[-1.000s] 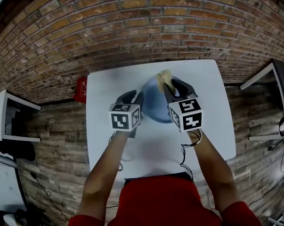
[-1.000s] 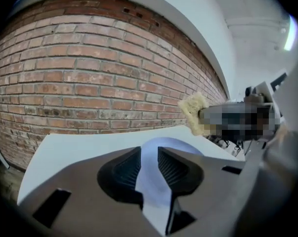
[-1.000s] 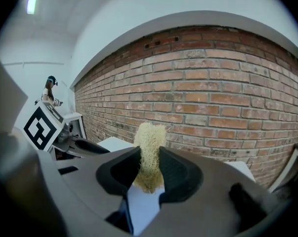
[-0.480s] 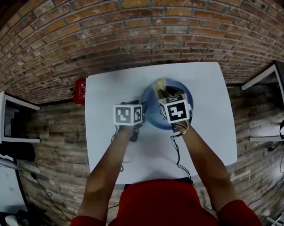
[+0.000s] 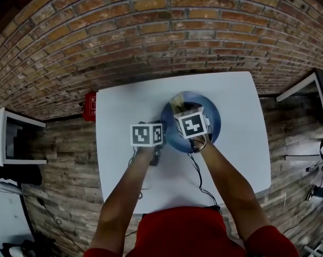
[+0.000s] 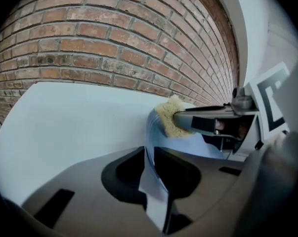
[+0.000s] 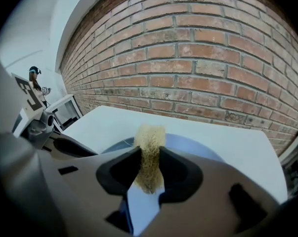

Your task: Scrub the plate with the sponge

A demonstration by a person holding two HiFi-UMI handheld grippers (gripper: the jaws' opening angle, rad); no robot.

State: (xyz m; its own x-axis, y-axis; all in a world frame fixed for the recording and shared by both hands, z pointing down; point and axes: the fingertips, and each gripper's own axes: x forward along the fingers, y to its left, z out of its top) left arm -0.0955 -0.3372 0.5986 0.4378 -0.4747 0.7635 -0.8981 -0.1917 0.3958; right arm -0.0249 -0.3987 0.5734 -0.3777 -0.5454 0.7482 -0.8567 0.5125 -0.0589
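I judge the scrubbing to be only at its start: both grips are made, and the rubbing itself is left to do. My left tool (image 6: 146, 154) has just been closing its jaws, and they now pinch the near rim of the plate (image 5: 216, 119), which lies flat on the white surface (image 5: 124, 106). My right tool (image 7: 149, 157) is clamped on the sponge (image 7: 149, 135), with its free end sticking out past the tips over the plate's bowl. I cannot tell whether it is pressing on the plate yet. The plate is round, blue and smooth with a slight sheen and a thin raised rim, hard enough to brace by the edge. The sponge is tan, coarse and fibrous, and soft, since the jaws squeeze it narrow. The surface looks matte and plain.
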